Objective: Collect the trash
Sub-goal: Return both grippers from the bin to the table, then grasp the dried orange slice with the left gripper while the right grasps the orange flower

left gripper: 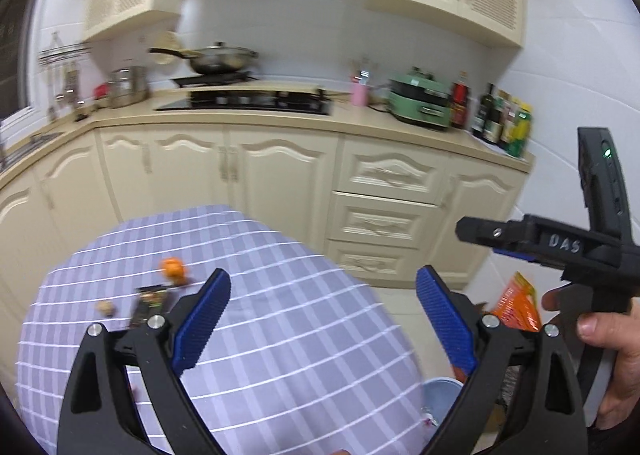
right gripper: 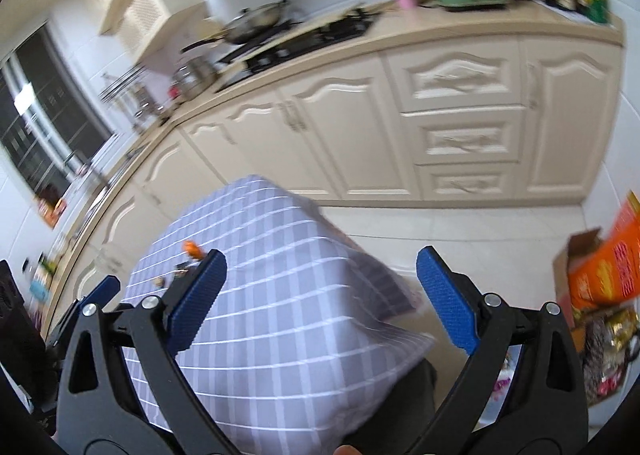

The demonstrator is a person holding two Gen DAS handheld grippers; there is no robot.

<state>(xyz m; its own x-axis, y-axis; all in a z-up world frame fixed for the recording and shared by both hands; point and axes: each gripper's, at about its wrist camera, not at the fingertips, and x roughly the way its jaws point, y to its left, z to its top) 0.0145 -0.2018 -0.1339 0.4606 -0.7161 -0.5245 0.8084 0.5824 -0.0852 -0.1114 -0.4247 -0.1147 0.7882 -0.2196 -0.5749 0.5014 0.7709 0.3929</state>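
A table with a purple checked cloth [left gripper: 256,319] holds bits of trash at its far left: an orange peel [left gripper: 173,269], a dark wrapper [left gripper: 150,303] and a small brown nut-like scrap [left gripper: 106,307]. My left gripper [left gripper: 322,319] is open and empty above the table's near side. My right gripper [right gripper: 322,301] is open and empty, also above the table [right gripper: 280,327]; its body shows at the right of the left wrist view [left gripper: 560,247]. The peel [right gripper: 192,249] and wrapper [right gripper: 180,269] show small in the right wrist view.
Cream kitchen cabinets [left gripper: 280,175] and a counter with a stove, a wok [left gripper: 220,59], a green appliance [left gripper: 420,103] and bottles stand behind the table. A light blue bin [left gripper: 440,395] sits on the floor by the table's right side. Orange boxes [right gripper: 604,271] lie at the right.
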